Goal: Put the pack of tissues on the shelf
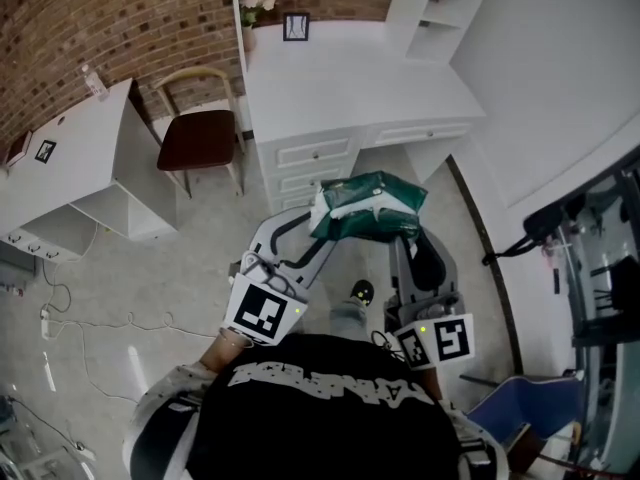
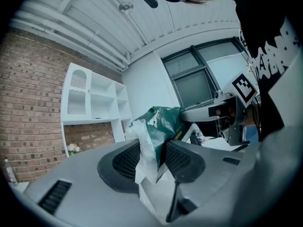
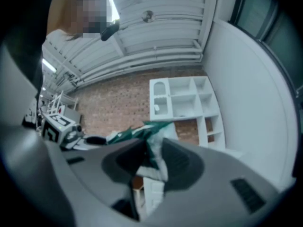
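The left gripper and right gripper each pinch 1 end of the crosswise green plastic tissue pack; the white cubby shelf stands ahead, toward the right.

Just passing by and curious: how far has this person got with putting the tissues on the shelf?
Done: the pack of tissues is lifted. In hand: the left gripper and right gripper each pinch one end, holding it in the air before the desk. Left: carry it to the shelf at the desk's back and let go.
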Available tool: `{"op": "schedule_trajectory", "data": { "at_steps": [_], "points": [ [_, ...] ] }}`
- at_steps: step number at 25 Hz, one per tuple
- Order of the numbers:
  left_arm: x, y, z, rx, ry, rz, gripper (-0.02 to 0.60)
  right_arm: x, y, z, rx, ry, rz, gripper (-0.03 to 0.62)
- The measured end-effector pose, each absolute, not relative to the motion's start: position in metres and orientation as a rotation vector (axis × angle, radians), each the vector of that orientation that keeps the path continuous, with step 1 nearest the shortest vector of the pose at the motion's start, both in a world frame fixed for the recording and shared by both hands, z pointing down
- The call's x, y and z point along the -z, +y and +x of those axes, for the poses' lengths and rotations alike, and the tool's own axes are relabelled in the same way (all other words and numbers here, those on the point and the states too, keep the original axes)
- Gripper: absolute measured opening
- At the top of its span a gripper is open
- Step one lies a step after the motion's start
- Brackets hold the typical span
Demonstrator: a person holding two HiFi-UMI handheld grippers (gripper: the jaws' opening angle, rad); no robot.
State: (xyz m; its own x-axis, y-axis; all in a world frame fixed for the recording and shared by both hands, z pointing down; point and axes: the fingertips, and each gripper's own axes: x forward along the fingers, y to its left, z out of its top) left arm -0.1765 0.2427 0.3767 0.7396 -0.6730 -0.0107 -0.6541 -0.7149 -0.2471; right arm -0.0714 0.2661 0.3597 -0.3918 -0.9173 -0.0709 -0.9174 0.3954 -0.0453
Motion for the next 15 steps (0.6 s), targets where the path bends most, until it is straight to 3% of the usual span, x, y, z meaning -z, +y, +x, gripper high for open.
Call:
{"op": "schedule_trajectory", "data": {
  "at_steps": [15],
  "points": [
    [-0.373,0.17,-0.101,0.174,1.079,-2.667,0.174,-0.358,0.19,0.004,0.025,2.552,-1.616,0.135]
  ]
}}
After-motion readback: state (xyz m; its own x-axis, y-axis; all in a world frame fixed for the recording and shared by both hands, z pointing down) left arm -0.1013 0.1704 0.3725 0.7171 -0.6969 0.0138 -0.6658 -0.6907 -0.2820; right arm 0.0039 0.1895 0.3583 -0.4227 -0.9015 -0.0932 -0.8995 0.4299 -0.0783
